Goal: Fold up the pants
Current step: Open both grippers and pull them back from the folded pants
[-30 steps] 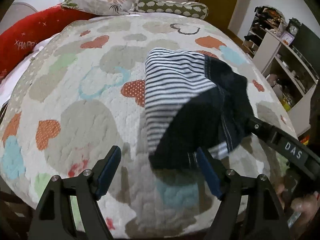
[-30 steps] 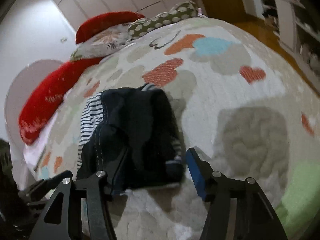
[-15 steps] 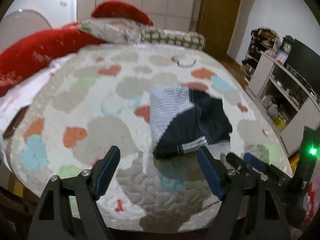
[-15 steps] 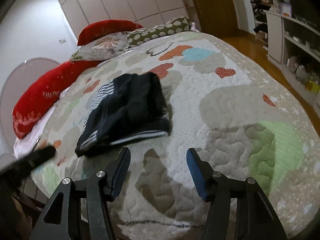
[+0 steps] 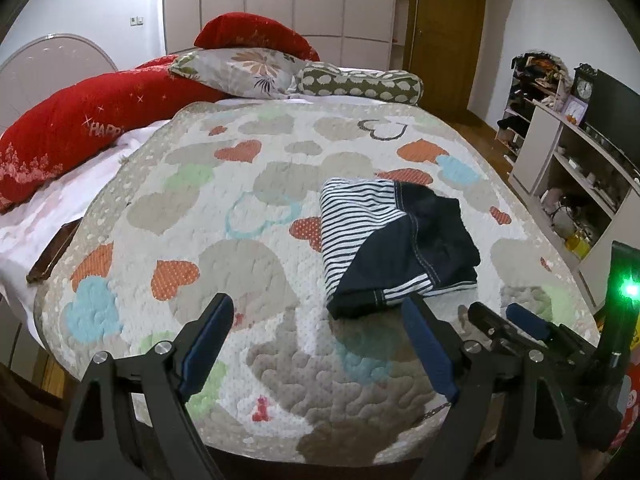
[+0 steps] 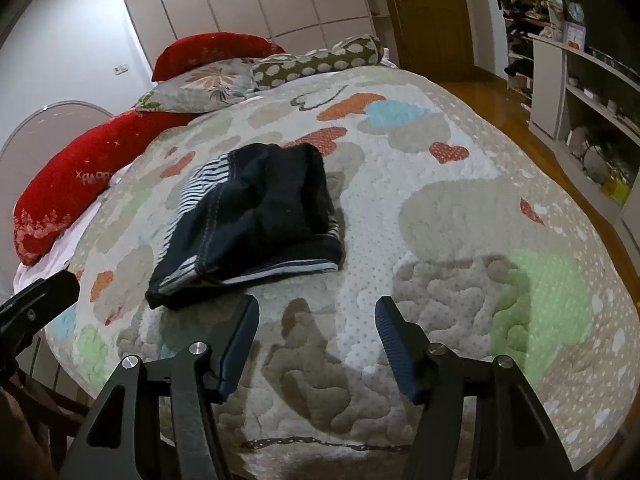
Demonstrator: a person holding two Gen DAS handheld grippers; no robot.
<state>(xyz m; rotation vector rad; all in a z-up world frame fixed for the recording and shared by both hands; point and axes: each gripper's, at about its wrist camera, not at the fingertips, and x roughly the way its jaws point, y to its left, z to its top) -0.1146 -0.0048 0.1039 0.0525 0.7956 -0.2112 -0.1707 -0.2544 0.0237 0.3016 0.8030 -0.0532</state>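
The pants, dark navy with blue-and-white striped panels, lie folded in a compact bundle on the heart-patterned quilt. They also show in the right wrist view. My left gripper is open and empty, held back above the bed's near edge, apart from the pants. My right gripper is open and empty, just short of the bundle's near edge; it also shows at the lower right of the left wrist view.
Red pillows, a floral pillow and a spotted bolster lie at the head of the bed. White shelves with clutter stand to the right over a wooden floor. A dark flat object lies at the bed's left edge.
Both grippers have let go of the pants and pulled back toward the foot of the bed. The folded bundle now lies still on the quilt.
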